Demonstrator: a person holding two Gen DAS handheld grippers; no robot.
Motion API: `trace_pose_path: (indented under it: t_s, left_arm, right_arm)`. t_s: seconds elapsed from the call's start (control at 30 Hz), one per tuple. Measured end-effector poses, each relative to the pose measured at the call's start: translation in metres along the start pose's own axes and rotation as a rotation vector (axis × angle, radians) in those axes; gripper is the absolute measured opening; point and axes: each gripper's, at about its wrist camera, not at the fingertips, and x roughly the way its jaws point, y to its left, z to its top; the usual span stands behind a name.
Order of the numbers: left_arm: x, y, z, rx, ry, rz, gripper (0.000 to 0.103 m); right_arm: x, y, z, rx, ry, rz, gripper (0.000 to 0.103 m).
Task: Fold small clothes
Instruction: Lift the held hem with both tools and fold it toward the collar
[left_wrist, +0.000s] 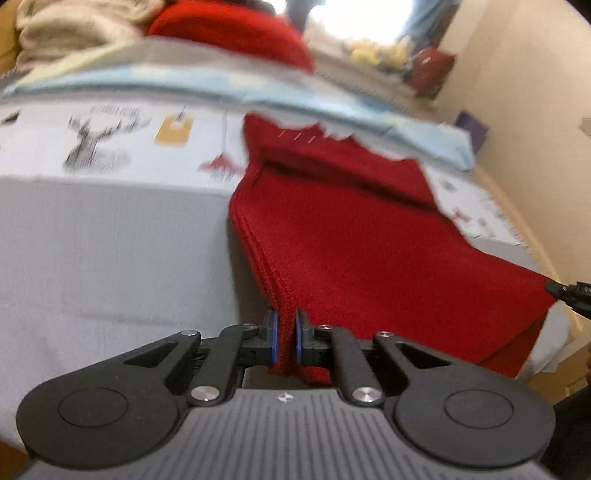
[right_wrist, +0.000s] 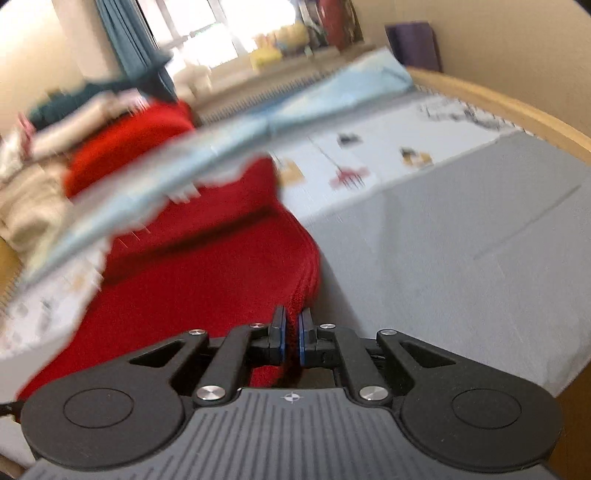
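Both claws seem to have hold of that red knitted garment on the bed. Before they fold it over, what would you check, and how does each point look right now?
1. Left gripper pinches an edge of the red knitted garment: ok.
2. Right gripper pinches the opposite edge: ok.
3. Garment hangs straight between them, no twist: cannot tell, both views are blurred.
4. Grey bedsheet offers bare room to lay the fold: ok.
5. Far end is free: not ok, the light blue folded cloth overlaps it.
6. How many layers each gripper holds: cannot tell.
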Motion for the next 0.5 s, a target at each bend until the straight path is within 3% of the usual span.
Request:
trace_pose_path:
  t_s: [0.2, 0.4, 0.5]
  left_arm:
    - [-0.073, -0.02, 0.011, 0.026, -0.12, -0.086, 0.005]
    - [-0.156, -0.004, 0.02, -0.087, -0.167, -0.164, 0.005]
    - [-0.163, 0.011, 0.042, -0.131, -0.142, -0.152, 0.005]
  right_arm:
    - [-0.064, 0.0, 0.016, 0.016, -0.118, 0.153, 0.005]
    - [-0.143, -0.009, 0.023, 0.075, -0.189, 0.252, 0.005]
    - [-0.16, -0.006, 0.031, 0.061, -0.199, 0.284, 0.005]
